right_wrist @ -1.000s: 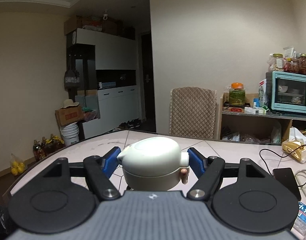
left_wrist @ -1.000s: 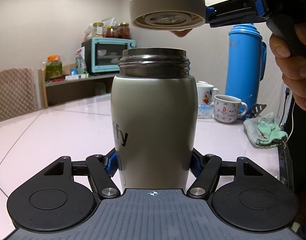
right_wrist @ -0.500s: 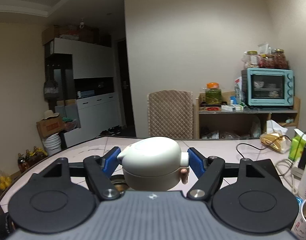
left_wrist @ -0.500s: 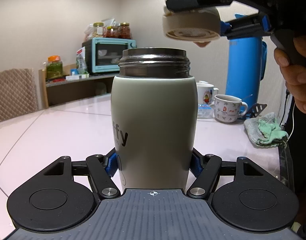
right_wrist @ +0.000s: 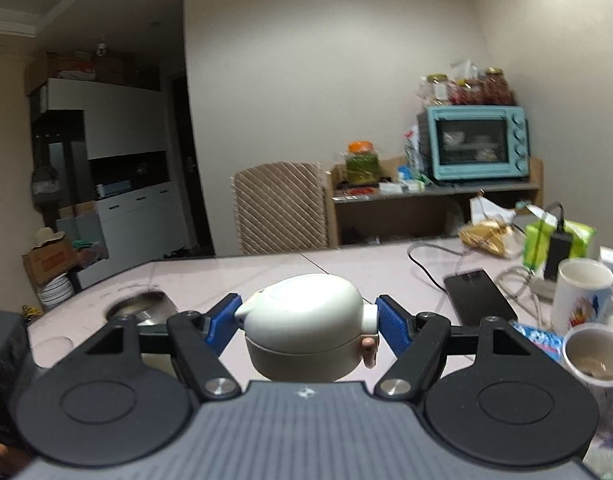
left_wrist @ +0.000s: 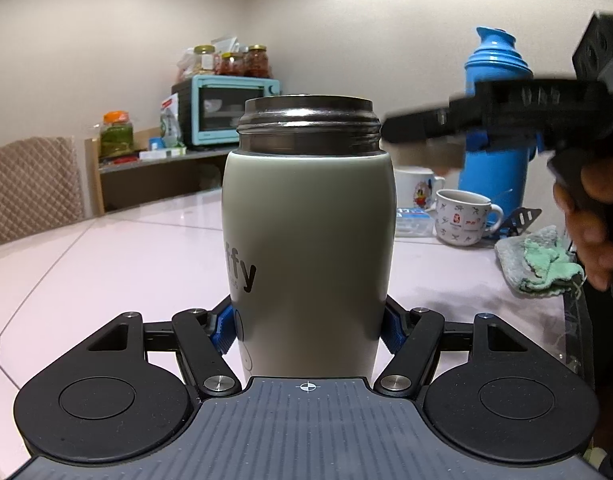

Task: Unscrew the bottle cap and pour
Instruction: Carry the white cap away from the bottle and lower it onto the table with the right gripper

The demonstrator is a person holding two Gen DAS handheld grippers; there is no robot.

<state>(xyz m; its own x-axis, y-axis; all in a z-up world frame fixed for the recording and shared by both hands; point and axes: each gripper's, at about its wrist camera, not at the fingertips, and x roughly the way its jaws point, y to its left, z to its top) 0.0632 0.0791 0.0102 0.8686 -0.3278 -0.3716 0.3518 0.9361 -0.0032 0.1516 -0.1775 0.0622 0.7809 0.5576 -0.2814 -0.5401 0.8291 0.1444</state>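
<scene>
— Left wrist view: the bottle (left_wrist: 308, 240) stands upright on the bench (left_wrist: 106, 264), its steel mouth bare, with the left gripper (left_wrist: 308, 330) fingers clamped on its lower body.

— So the unscrewing is done?

— I'd say so. The cap (right_wrist: 306, 330) sits pinched between the right gripper (right_wrist: 306, 326) fingers. Pouring remains, probably into the nearest mug (right_wrist: 592, 354) at the bench's right edge.

— Anything different from a second ago?

— The cap hung above the bottle's mouth then; now it has dropped to the bottle's right, at neck height.
</scene>
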